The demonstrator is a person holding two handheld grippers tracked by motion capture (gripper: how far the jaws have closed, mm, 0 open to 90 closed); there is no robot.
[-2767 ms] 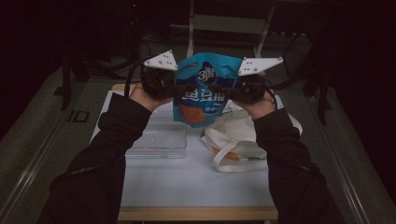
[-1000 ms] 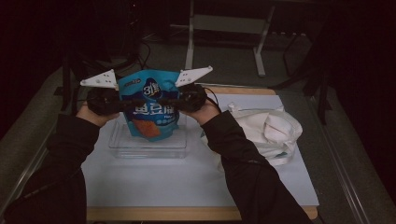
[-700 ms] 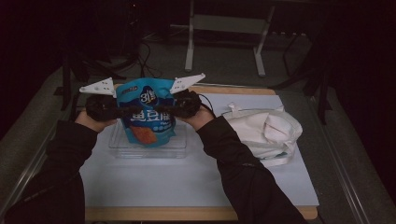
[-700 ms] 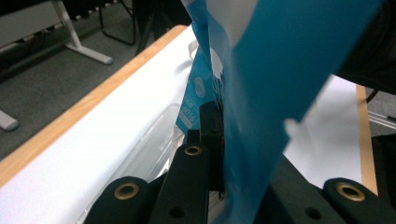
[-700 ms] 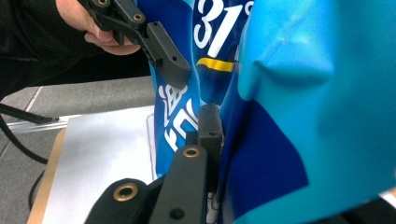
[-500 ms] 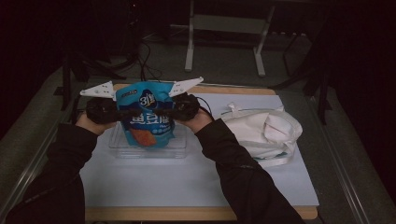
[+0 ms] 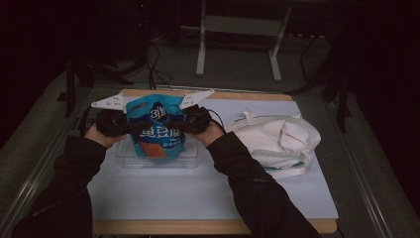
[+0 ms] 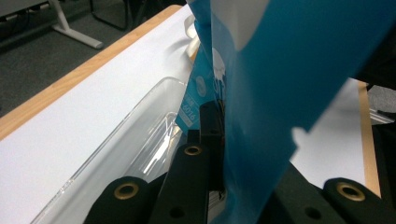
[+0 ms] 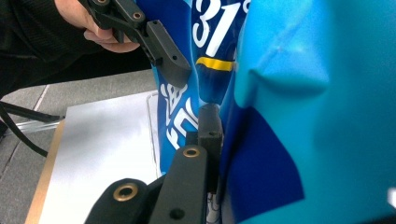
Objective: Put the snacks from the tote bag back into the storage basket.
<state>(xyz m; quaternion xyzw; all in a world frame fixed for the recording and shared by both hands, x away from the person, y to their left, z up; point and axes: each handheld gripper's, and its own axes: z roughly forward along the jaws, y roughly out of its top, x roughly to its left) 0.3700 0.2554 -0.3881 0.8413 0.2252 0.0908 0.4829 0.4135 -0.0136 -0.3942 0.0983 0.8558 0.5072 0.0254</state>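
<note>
White tabletop (image 7: 208,193), blue snack bag (image 7: 157,130) pinched between left tongs (image 7: 130,127), right tongs (image 7: 184,125)

A crumpled white cloth bag (image 7: 282,141) with straps lies on the right of the counter (image 7: 208,198). Beyond the far edge, a grey stand's legs (image 7: 237,47) rest on the floor.

Both your arms reach forward, grippers level and facing each other.

Your left gripper (image 7: 130,125) and right gripper (image 7: 182,124) are raised side by side, jaws pointing inward toward one another and pinched closed on the blue snack bag (image 7: 156,126) between them (one side each). Your left hand (image 7: 96,134) and right hand (image 7: 210,133) wrap the grips from below, dark sleeves running back to the bottom edge, elbows apart. Each gripper's grey plate tilts up and outward.
</note>
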